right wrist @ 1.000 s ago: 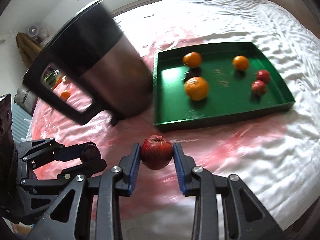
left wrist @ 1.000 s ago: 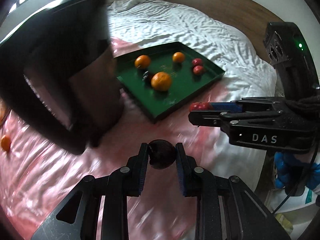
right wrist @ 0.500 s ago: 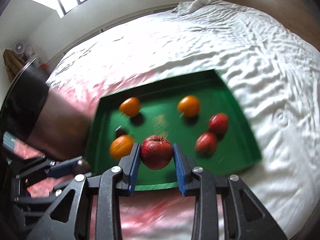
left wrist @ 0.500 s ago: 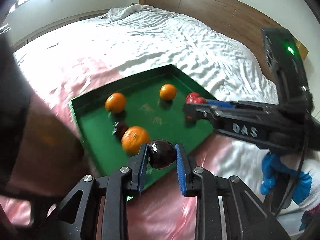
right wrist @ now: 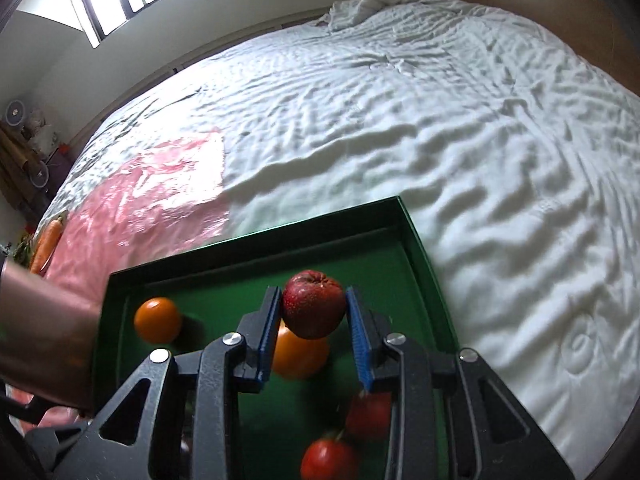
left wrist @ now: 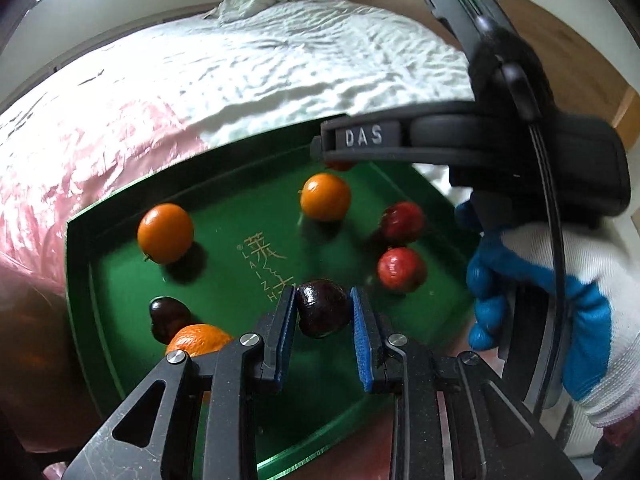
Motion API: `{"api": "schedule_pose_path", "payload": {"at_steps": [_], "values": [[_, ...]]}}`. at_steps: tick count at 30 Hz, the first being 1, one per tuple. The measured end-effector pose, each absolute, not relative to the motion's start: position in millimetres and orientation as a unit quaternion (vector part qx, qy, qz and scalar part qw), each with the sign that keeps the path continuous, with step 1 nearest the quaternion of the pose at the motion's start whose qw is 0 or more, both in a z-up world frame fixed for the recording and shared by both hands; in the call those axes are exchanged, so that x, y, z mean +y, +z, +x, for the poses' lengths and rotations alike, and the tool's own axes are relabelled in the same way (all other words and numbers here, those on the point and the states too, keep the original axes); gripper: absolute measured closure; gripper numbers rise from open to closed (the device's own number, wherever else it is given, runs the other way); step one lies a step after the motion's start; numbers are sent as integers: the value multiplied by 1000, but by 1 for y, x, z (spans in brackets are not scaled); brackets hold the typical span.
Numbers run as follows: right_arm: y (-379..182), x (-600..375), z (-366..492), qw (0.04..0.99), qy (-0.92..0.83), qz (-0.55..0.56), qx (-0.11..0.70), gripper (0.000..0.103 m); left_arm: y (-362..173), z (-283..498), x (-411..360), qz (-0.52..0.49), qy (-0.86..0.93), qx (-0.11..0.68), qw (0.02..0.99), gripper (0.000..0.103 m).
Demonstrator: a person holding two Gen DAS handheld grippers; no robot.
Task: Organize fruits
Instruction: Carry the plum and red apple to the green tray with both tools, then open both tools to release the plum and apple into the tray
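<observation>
My left gripper is shut on a dark purple fruit and holds it above the green tray. In the tray lie three oranges, two red fruits and another dark fruit. My right gripper is shut on a red apple over the far part of the tray. Below it are an orange, a larger orange and two red fruits. The right gripper's body crosses the left wrist view.
The tray lies on a bed with a white sheet and a pink plastic cover. A brown metal pot stands left of the tray. A carrot lies at the far left. A wooden headboard stands behind.
Both grippers have moved forward over the tray with their fruits still held. The pot has slid to the left edge of both views.
</observation>
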State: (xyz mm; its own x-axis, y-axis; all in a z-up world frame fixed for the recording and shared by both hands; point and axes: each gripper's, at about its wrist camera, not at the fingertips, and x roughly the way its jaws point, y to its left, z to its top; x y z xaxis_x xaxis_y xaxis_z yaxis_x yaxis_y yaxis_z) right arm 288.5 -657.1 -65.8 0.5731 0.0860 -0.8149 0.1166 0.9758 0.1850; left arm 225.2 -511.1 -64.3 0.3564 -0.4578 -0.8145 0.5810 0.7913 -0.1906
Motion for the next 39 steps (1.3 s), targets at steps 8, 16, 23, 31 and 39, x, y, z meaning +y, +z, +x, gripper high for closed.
{"api": "schedule_pose_path", "payload": {"at_steps": [8, 16, 23, 31, 39], "values": [[-87, -659, 306, 870, -14, 99, 484, 49, -83, 221, -525, 89, -308, 482, 816, 80], [-88, -658, 307, 867, -14, 92, 490, 49, -84, 214, -532, 103, -308, 482, 814, 79], [-85, -659, 303, 866, -25, 87, 492, 48, -79, 223, -544, 104, -311, 478, 815, 69], [-58, -659, 289, 875, -44, 84, 475, 8, -58, 214, -536, 102, -308, 457, 829, 59], [-32, -658, 260, 880, -64, 88, 463, 0, -35, 190, -522, 105, -333, 433, 831, 53]]}}
